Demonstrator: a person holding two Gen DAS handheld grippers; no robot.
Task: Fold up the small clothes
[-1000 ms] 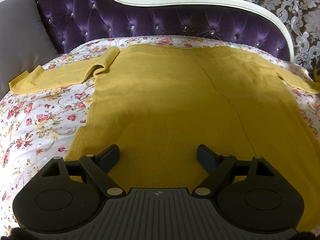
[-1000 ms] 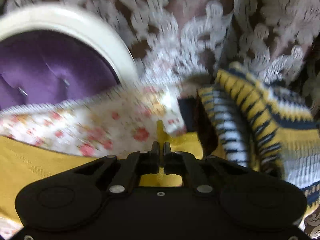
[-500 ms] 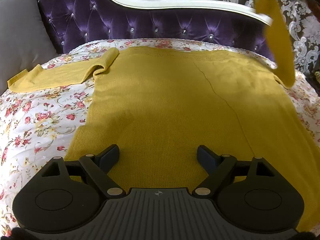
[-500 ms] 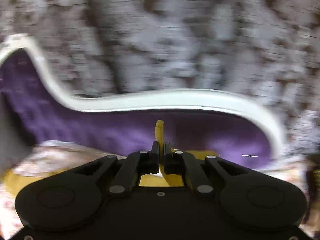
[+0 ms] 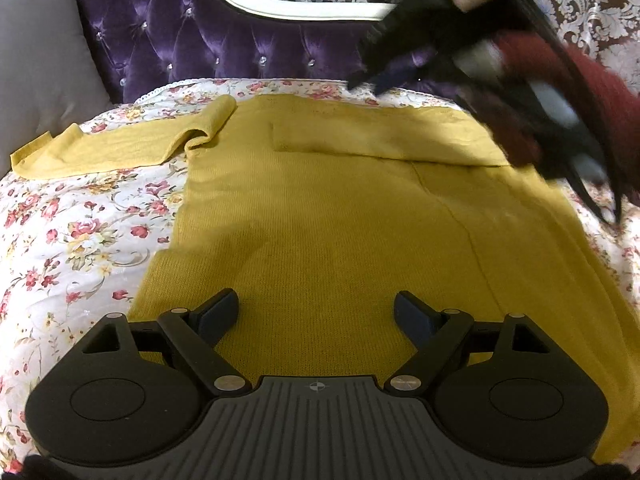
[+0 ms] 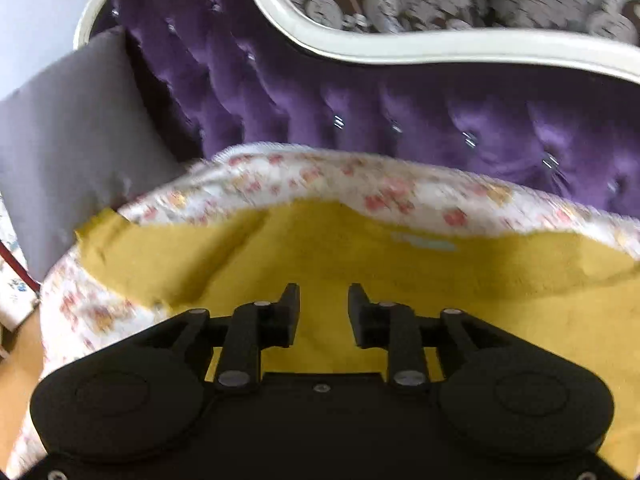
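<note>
Garment: mustard-yellow knitted sweater [image 5: 340, 232] lies spread flat on the bed, hem towards the left wrist camera, neckline towards the headboard.
Right sleeve of garment: folded sleeve [image 5: 380, 140] lies across the chest of the sweater, just below the neckline, its cuff end near mid-chest.
Left sleeve of garment: outstretched sleeve [image 5: 108, 148] lies out on the bedspread towards the cushion, with a rumple at the shoulder.
Bed: white quilted bedspread with red and yellow flowers [image 5: 72, 240] under the sweater; purple tufted velvet headboard with a cream frame [image 5: 208, 44] behind; grey cushion [image 5: 36, 52] against it.
Left gripper [image 5: 316, 312]: black jaws spread wide, nothing between them; it hovers over the sweater's hem.
Right gripper [image 6: 323, 312]: jaws opening, a clear gap between them and no cloth in it; yellow knit lies below. In the left view it appears blurred above the folded sleeve.
Person: dark red sleeve [image 5: 560, 92] at upper right, blurred.
</note>
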